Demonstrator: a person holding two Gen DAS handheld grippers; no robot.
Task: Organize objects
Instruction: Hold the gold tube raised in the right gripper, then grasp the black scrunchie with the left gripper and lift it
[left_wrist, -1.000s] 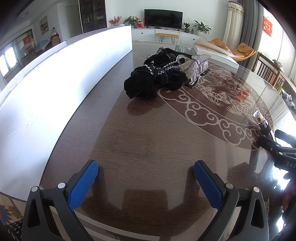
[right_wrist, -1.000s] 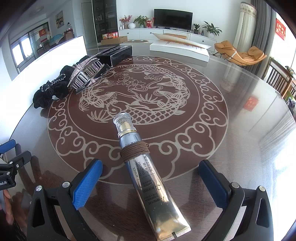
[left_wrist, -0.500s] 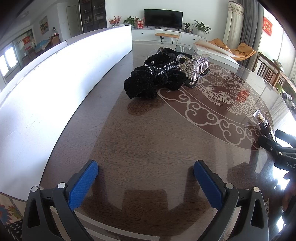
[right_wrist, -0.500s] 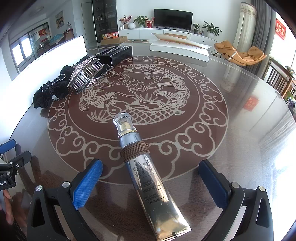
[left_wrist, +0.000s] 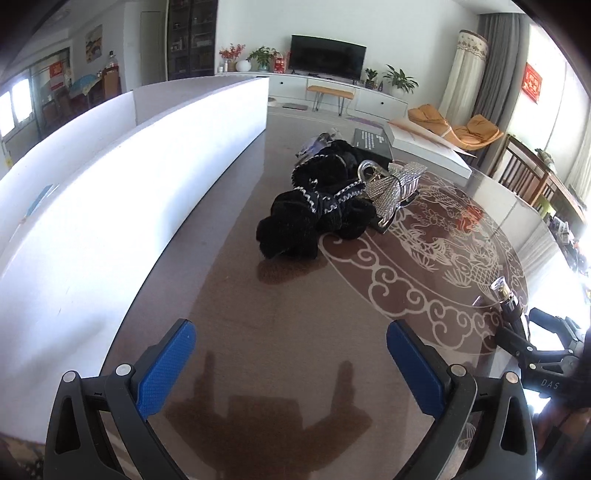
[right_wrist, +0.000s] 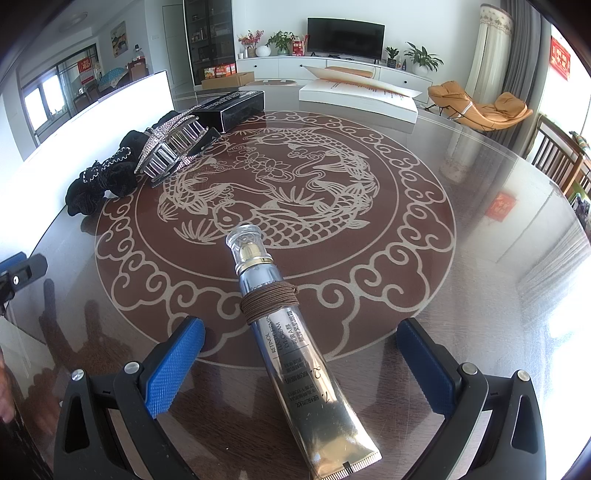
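Tube (right_wrist: 291, 334) lies btwn right tongs (right_wrist: 301, 354) on table (right_wrist: 480, 236); scrunchies (right_wrist: 101, 181), hair clip (right_wrist: 168, 147) far left.

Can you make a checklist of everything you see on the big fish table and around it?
Surface: round glossy table with a fish pattern.
Job's things: cream tube wrapped with a brown hair tie, lying between the right fingers; black scrunchies; sparkly hair clip.
Clutter: black box, white flat box.
Grippers: left hand-held gripper open, empty; right hand-held gripper open, not squeezing the tube.
Cables: nothing seen.
Surroundings: TV, plants, orange chair, white board.
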